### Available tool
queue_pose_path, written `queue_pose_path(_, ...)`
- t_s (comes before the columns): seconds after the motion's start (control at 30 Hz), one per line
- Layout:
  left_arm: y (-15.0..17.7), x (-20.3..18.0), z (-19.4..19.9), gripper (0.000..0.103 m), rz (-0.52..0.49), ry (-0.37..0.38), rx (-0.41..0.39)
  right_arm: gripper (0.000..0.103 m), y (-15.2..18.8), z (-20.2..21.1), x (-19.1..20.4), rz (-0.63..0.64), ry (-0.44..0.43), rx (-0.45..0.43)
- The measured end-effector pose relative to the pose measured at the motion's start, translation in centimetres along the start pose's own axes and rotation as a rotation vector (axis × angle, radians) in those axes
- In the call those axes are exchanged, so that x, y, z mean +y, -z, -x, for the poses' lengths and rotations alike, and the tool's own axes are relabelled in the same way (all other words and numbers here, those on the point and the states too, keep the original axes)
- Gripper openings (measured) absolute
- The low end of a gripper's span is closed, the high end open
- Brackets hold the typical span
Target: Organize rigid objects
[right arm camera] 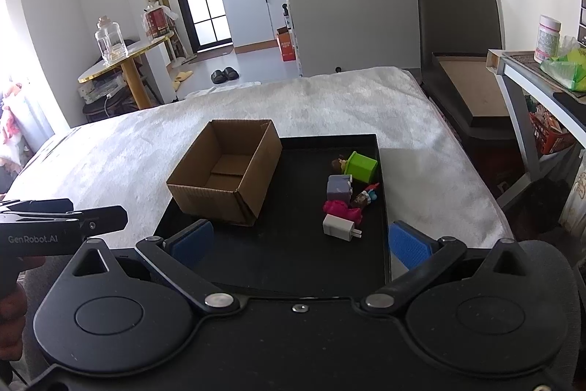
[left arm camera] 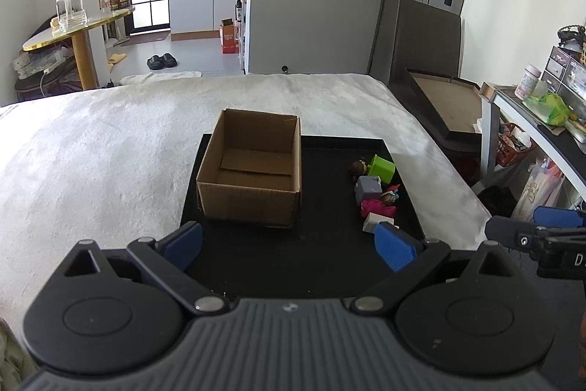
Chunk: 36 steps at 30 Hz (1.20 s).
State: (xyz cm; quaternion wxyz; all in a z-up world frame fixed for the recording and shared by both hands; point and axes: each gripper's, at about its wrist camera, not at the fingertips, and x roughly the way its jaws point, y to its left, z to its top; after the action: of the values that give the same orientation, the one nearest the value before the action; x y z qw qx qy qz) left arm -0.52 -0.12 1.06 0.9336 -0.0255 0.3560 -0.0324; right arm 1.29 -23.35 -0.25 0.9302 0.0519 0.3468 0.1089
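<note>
Two grippers hang ready over the near edge of the black tray (right arm camera: 382, 207), and neither holds a thing. On the right gripper (right arm camera: 298, 244) both blue pads (right arm camera: 408, 246) stand wide apart with bare tray between them; the left gripper (left arm camera: 289, 244) is spread just as wide, its pads framing the front of the cardboard box (left arm camera: 252, 178).

Closest to the right gripper's fingers lies the white plug adapter (right arm camera: 338, 226), prongs pointing toward the tray's right edge, just ahead and a little inside the right pad. Beyond it along that edge come the pink toy (right arm camera: 342, 209), the grey-purple block (right arm camera: 338, 187), a small figurine (right arm camera: 364, 196) and, nearest the far right corner, the green cube (right arm camera: 362, 165) with a brown figure (right arm camera: 338, 164) beside it. They sit in a tight row, some touching.

My read: the opening pick is the adapter, and it belongs to the right gripper. Done well, that means coming in low and centred, pads closing across the flat white sides rather than over the prongs, and staying clear of the pink toy just behind it so nothing gets nudged.

Then out to the box: it stands open and empty on the tray's left half, its far end at or just past the far edge, well apart from the row of toys. The tray itself rests on a white blanket (right arm camera: 146, 149).
</note>
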Motion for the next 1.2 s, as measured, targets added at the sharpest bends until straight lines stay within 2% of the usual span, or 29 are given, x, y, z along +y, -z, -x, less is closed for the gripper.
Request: queue_pose_path(1.2, 0.00, 0.19, 0.09, 0.100, 0.011, 0.019, 0.002, 0.103, 0.63, 0.06, -0.06, -0.007, 0.020, 0.016)
